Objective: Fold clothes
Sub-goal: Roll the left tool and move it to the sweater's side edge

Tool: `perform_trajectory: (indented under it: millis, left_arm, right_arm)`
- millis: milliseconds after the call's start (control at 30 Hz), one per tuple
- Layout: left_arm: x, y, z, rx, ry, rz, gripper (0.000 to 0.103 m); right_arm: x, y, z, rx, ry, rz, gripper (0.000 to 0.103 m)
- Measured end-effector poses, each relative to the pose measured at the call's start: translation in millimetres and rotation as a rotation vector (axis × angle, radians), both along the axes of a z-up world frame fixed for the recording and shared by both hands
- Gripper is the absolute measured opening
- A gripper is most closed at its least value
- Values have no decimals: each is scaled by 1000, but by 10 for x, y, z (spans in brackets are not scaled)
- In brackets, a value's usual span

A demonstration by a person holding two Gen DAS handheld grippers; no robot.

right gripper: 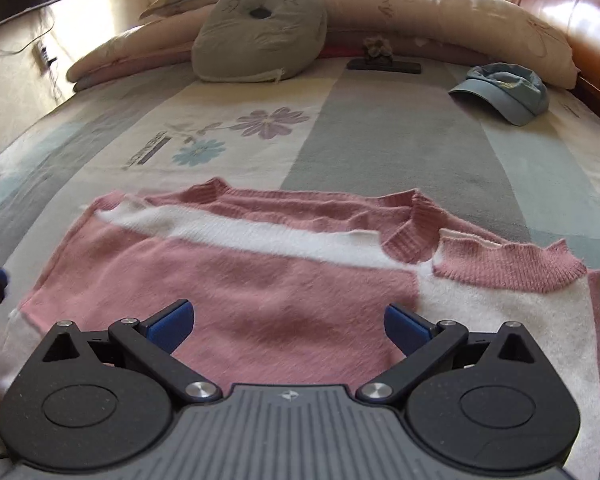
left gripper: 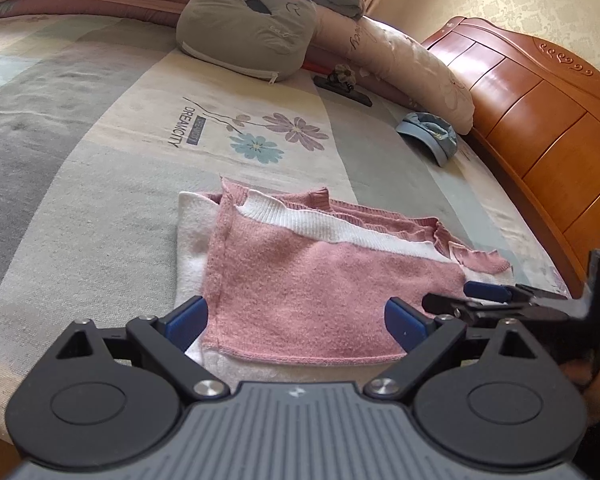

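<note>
Spread on the bed's patterned sheet (right gripper: 400, 152), just ahead of our wide-open, empty left gripper (left gripper: 296, 320) and right gripper (right gripper: 289, 322) fingers, lies the pink-and-white sweater (right gripper: 284, 288), which we judge soft, light and floppy, best pinched at its near hem corners.

light: bright daylight from far window | glare: headboard (left gripper: 540, 112) sheen | blur: slight | edges: fisheye-bent, dark corners
</note>
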State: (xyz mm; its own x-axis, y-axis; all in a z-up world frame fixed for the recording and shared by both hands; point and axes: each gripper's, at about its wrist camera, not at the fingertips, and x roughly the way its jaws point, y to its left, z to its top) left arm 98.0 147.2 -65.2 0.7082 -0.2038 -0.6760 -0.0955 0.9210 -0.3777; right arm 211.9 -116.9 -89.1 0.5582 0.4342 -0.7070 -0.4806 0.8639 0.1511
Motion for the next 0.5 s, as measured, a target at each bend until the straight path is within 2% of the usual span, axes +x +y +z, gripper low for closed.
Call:
perform_trajectory:
  millis: [67,133,267,367,500]
  left_arm:
    - [23,-5,-16,1,6,1,95]
    - [46,-10,-32,3,12,3,95]
    - [52,-5,-36,-8,15,3,95]
    - [64,-6,-18,-7,5,0,95]
    - [105,6,-16,-11,-15,-28,95]
  right_arm:
    - [-46,58,-1,59,11,65,103]
    - [16,162,-62,54,1,87,103]
    - [273,257,-166,60,-20,60,103]
    - [328,232,-77,71,-4,37,103]
    - [108,63,45,62,-13,25,103]
